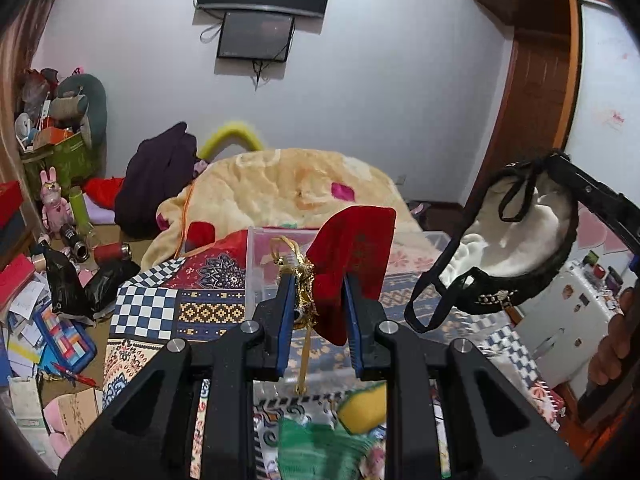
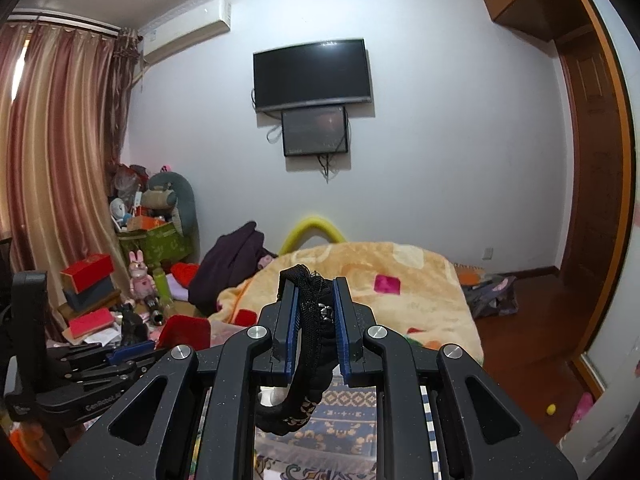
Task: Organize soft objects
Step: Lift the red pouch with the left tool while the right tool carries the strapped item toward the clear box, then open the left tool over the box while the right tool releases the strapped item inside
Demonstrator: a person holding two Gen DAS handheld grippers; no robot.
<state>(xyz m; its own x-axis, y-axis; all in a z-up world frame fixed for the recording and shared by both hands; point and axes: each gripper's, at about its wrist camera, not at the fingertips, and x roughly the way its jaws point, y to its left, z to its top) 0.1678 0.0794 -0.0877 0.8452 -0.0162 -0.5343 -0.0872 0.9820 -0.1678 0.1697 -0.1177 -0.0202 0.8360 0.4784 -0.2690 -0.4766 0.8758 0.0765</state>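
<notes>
My left gripper (image 1: 316, 280) is shut on a red velvet pouch (image 1: 354, 252) with a gold drawstring (image 1: 304, 344), held in the air above a clear plastic box (image 1: 256, 264). My right gripper (image 2: 314, 292) is shut on the black rim of a black hat with white fleece lining (image 2: 308, 384). In the left wrist view that hat (image 1: 516, 248) hangs at the right, straps dangling, higher than the box. In the right wrist view the left gripper (image 2: 132, 354) and the red pouch (image 2: 184, 332) show at the lower left.
The box stands on a patterned patchwork cover (image 1: 168, 312). Green and yellow soft items (image 1: 340, 428) lie below my left gripper. A cream blanket (image 1: 288, 188) covers the bed behind. Clutter, boxes and a pink rabbit toy (image 1: 54, 204) fill the floor at left.
</notes>
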